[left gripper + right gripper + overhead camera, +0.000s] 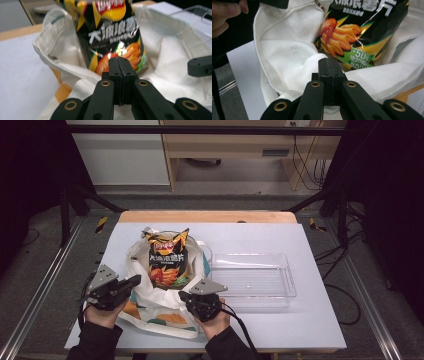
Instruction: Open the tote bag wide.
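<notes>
A white tote bag (145, 306) with coloured patches lies open on the table's left half. A black chip bag (167, 260) with orange print stands upright in its mouth. My left gripper (136, 281) is shut on the tote's left rim. My right gripper (182, 295) is shut on its near rim. In the left gripper view the shut jaws (119, 62) pinch white cloth (175, 45) in front of the chip bag (112, 37). In the right gripper view the closed gripper (328, 62) holds bunched cloth (287, 50) below the chip bag (357, 32).
An empty clear plastic tray (290, 276) sits just right of the tote. The white tabletop (300, 320) reaches to a wooden strip (207, 216) at the back. Black frame rails flank both sides.
</notes>
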### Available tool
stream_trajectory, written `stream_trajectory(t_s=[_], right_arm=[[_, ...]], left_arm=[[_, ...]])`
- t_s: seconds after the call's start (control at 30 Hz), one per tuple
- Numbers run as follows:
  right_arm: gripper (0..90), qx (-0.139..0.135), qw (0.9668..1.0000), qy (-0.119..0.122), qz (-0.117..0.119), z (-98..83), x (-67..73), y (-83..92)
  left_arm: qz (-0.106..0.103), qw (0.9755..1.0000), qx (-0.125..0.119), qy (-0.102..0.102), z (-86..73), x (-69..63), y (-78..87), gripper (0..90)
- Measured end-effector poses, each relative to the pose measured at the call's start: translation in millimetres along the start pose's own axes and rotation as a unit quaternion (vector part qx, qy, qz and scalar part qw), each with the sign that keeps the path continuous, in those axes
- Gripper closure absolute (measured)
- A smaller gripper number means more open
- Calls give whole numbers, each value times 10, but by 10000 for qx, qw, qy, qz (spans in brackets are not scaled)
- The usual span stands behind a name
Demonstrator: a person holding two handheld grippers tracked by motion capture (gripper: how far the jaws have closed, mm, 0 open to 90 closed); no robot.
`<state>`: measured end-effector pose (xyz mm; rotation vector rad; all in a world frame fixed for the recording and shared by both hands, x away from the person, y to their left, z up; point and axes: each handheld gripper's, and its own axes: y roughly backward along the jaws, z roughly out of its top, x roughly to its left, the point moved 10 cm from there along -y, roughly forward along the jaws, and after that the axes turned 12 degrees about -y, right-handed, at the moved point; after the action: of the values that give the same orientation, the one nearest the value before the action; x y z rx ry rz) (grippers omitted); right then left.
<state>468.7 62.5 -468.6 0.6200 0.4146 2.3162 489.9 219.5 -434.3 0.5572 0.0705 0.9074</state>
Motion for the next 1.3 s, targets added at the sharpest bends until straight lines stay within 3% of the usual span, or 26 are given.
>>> stream_trajectory(t_s=[0.03,0.07,0.4,0.47,0.7,0.87,1.3], right_arm=[[900,0,10000,0,0,0,0,0],[900,46,10000,-26,9,-52,-5,-17],[900,155,9998,-121,15,-216,-28,-45],[900,204,9997,-167,17,-286,-38,-71],[900,262,9995,-199,-26,-384,-50,-116],[900,332,9993,-181,-68,-464,-64,-146],[900,475,9983,-210,-264,-587,-146,-187]], left_arm=[[0,10000,0,0,0,0,0,892],[-2,9998,186,30,-100,-27,7,894],[-78,9984,568,9,-391,-53,-68,897],[-113,9975,704,5,-501,-59,-96,897],[-106,9956,929,-55,-663,-83,-131,898],[-128,9927,1193,-141,-825,-129,-167,896],[-143,9900,1397,-155,-930,-177,-208,897]])
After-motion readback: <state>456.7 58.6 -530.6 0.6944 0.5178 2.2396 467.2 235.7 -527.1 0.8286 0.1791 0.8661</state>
